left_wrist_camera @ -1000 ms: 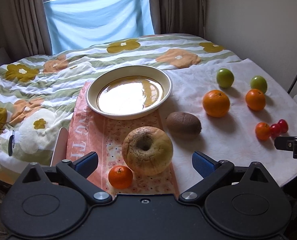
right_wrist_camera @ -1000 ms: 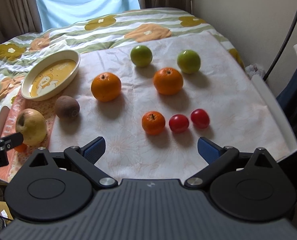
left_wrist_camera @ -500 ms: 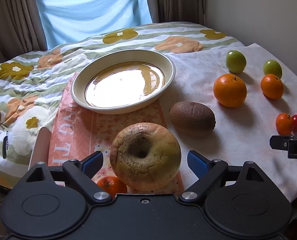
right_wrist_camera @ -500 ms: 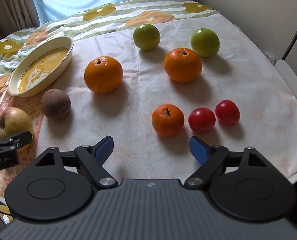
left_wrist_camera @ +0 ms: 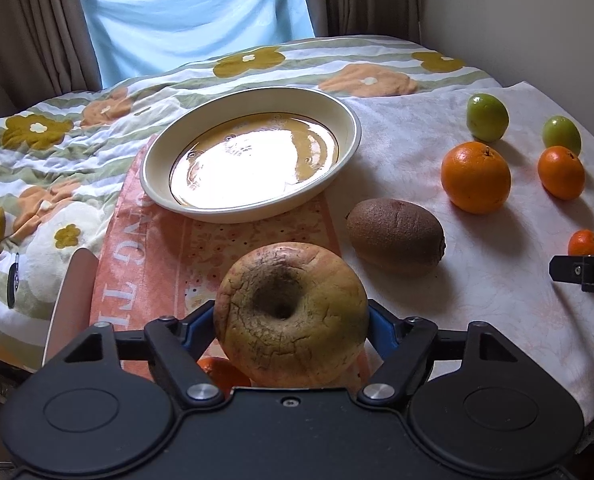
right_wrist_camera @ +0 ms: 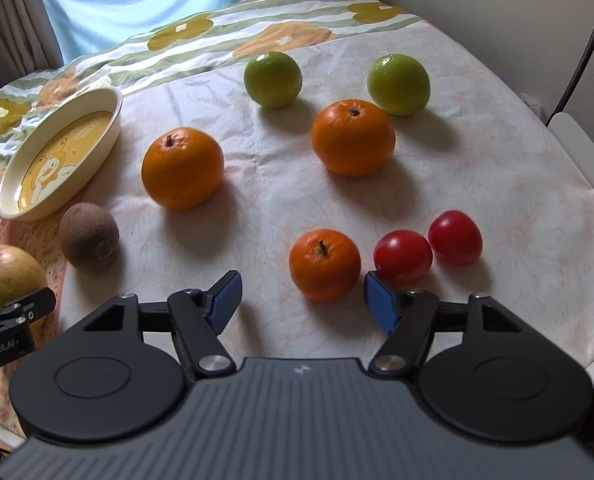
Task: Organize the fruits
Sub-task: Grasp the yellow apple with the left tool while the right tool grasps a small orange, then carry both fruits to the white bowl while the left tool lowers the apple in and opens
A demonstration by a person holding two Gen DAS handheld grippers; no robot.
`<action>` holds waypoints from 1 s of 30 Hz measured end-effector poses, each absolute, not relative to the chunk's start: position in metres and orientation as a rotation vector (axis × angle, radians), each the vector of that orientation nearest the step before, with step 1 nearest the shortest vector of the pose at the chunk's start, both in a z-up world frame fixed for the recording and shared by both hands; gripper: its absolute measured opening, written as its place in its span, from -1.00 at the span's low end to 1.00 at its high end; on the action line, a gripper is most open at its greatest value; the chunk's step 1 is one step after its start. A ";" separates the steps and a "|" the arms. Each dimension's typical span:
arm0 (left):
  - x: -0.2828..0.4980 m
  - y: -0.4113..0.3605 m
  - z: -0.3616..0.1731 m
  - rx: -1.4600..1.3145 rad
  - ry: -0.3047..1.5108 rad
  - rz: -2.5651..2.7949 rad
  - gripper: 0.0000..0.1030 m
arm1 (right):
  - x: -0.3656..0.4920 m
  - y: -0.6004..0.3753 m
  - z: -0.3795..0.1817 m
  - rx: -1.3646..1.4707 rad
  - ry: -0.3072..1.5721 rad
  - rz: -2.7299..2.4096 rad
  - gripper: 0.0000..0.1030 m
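My left gripper (left_wrist_camera: 291,322) is shut on a wrinkled yellow-brown apple (left_wrist_camera: 291,314), its blue pads pressed on both sides. A cream oval dish (left_wrist_camera: 249,160) lies just beyond it, and a brown kiwi (left_wrist_camera: 395,236) to the right. My right gripper (right_wrist_camera: 303,298) is open, its fingers either side of a small mandarin (right_wrist_camera: 324,264), not touching it. Two red tomatoes (right_wrist_camera: 403,256) lie right of the mandarin. Two oranges (right_wrist_camera: 183,168) and two green fruits (right_wrist_camera: 273,79) lie farther back.
A small mandarin (left_wrist_camera: 221,372) sits partly hidden under the left gripper. An orange patterned cloth (left_wrist_camera: 153,256) lies under the dish. A flowered quilt (left_wrist_camera: 57,140) covers the far and left side. A wall stands to the right, curtains behind.
My left gripper moved forward around the apple and shut on it. My right gripper moved forward and down toward the small mandarin, staying open.
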State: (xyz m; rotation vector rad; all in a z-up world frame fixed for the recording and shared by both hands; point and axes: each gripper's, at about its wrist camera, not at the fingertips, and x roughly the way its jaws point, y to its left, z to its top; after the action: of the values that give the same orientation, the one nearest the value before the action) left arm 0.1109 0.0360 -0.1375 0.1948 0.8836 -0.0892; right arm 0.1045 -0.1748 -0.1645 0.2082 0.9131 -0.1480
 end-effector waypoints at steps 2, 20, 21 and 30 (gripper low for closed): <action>0.110 0.034 -0.138 0.206 0.880 -0.087 0.55 | 0.107 -0.176 -0.165 0.212 0.907 -0.154 0.49; 0.096 0.031 -0.123 0.136 0.889 -0.083 0.54 | 0.114 -0.177 -0.153 0.125 0.900 -0.114 0.02; 0.094 0.031 -0.121 0.130 0.885 -0.083 0.54 | 0.114 -0.176 -0.150 0.120 0.896 -0.107 0.02; 0.082 0.025 -0.086 0.081 0.831 -0.050 0.54 | 0.115 -0.171 -0.116 0.080 0.862 -0.010 0.02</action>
State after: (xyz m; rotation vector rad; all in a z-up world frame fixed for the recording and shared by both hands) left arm 0.0823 0.0251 -0.0862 0.0807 0.8314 -0.0497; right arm 0.1146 -0.1712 -0.1159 0.0799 0.8615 -0.0101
